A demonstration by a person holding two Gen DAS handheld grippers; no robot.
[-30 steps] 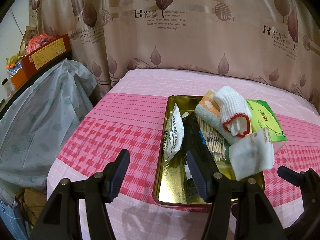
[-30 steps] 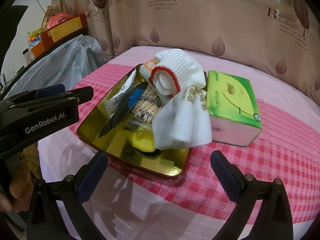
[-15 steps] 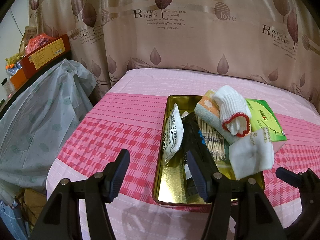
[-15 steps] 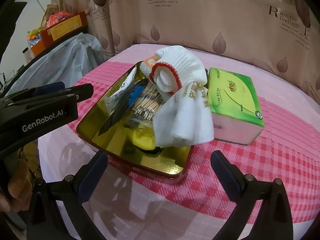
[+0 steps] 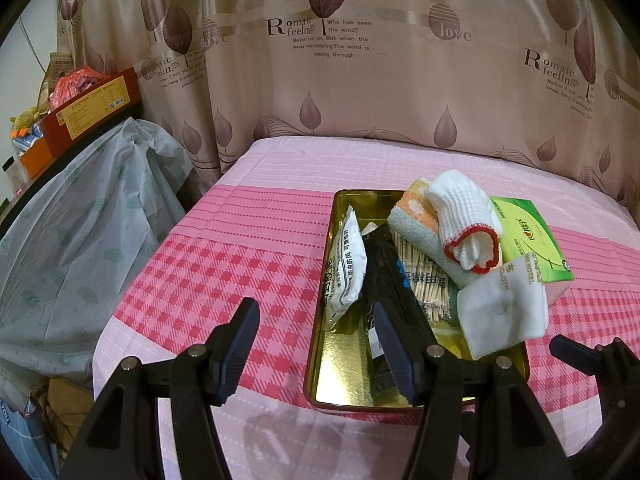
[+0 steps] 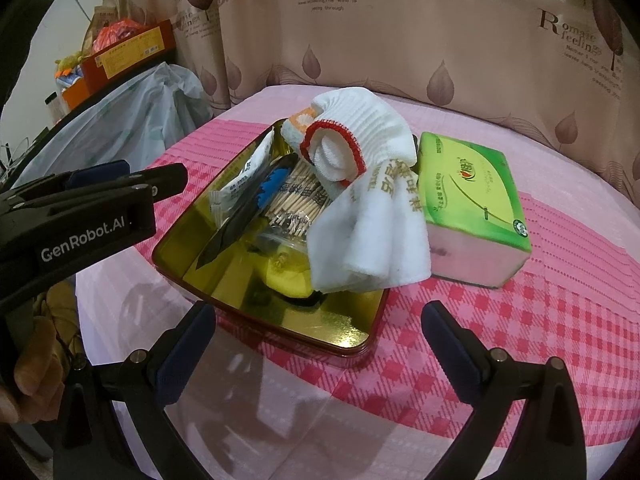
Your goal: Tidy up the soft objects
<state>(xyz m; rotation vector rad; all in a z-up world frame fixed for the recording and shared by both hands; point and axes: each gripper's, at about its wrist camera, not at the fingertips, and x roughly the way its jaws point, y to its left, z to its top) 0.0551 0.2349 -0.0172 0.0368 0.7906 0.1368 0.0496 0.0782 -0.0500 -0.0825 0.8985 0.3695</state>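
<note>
A gold tin tray (image 5: 340,380) (image 6: 224,264) sits on the pink checked table. In it lie a white glove with a red cuff (image 5: 464,216) (image 6: 356,136), a white hotel cloth (image 5: 504,308) (image 6: 372,236), an orange-and-teal towel (image 5: 416,220), a white sachet (image 5: 344,268) (image 6: 244,176), a black pouch (image 5: 392,276), and a bag of toothpicks (image 5: 428,284) (image 6: 296,204). A green tissue pack (image 5: 528,240) (image 6: 472,192) lies right of the tray. My left gripper (image 5: 316,348) is open above the tray's near left edge. My right gripper (image 6: 320,344) is open before the tray's near corner. Both are empty.
A patterned curtain (image 5: 360,60) hangs behind the table. A plastic-covered heap (image 5: 80,232) stands to the left, with an orange box (image 5: 88,112) on a shelf above it. The left gripper body (image 6: 80,216) shows at the left in the right wrist view.
The right wrist view has shifted slightly, so the tray and tissue pack sit a little lower and further right. The left gripper has barely moved. Both stay open.
</note>
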